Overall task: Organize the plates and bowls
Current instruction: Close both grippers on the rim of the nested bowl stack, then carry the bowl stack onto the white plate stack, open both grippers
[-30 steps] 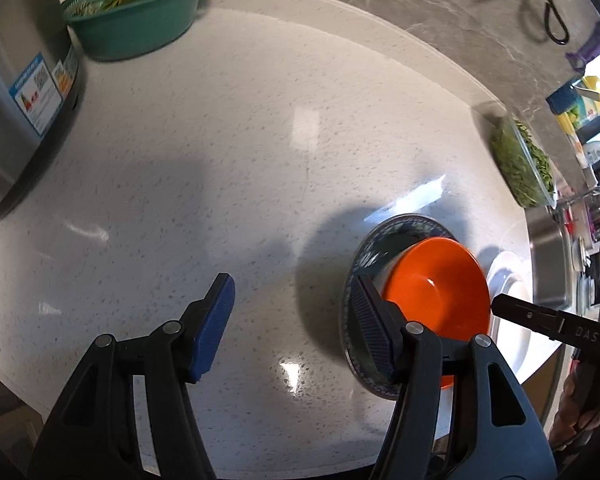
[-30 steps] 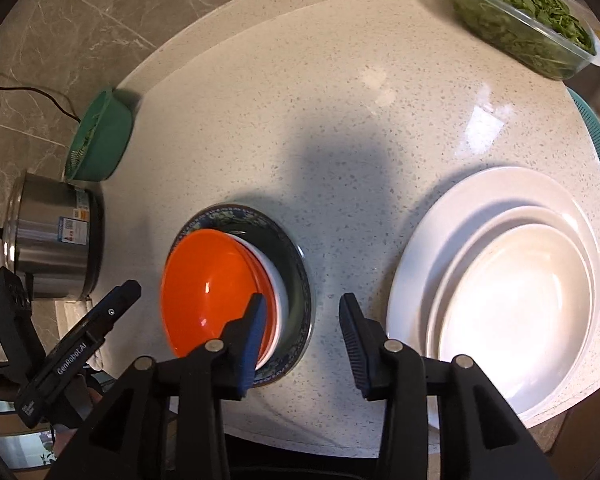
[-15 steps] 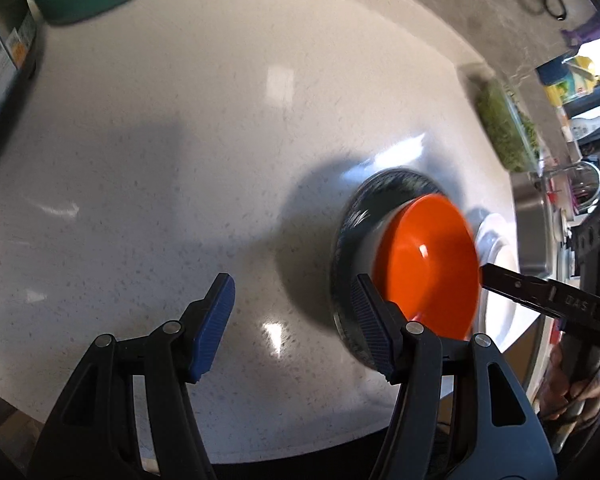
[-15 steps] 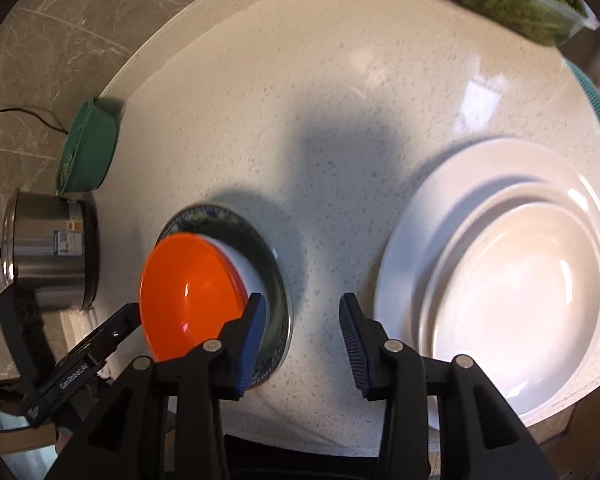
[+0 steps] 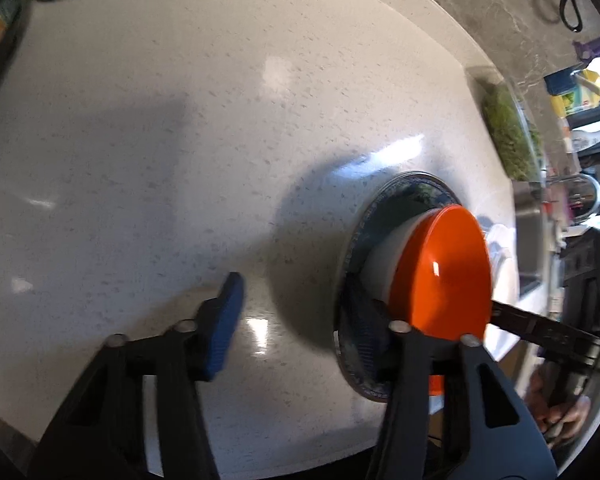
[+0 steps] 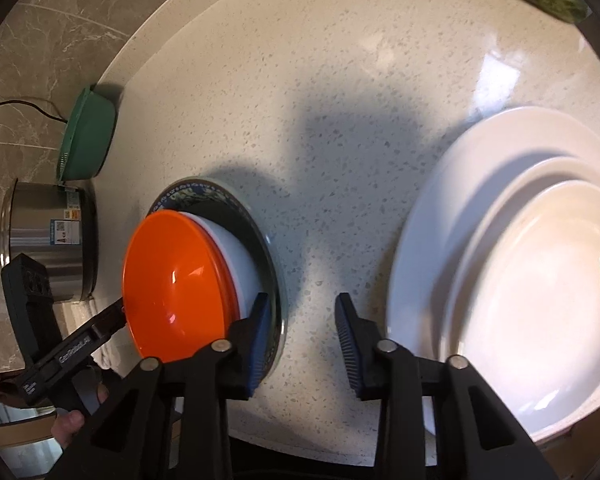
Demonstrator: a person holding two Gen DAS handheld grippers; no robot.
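Note:
An orange bowl [image 5: 444, 276] [image 6: 172, 276] sits in a white bowl [image 6: 236, 260], and both rest on a blue-patterned plate [image 5: 384, 204] [image 6: 200, 192]. My left gripper [image 5: 296, 328] straddles the plate's left rim. Its jaws are closing, and the pads are clear of the plate. My right gripper [image 6: 302, 332] straddles the plate's right rim, its jaws also closing without pressing on it. Stacked white plates [image 6: 520, 272] lie to the right of the blue plate. Each gripper shows at the edge of the other's view, on opposite sides of the orange bowl.
A green colander [image 6: 86, 140] and a steel pot [image 6: 48, 240] stand at the far left of the round white countertop [image 6: 340, 100]. A clear container of greens [image 5: 508, 132] sits at the back right by a sink tap [image 5: 580, 188]. The counter's front edge runs just below the grippers.
Both grippers have sunk toward the blue plate and tilted further down. The fingers of both have drawn closer together. The bowls and plates have not moved.

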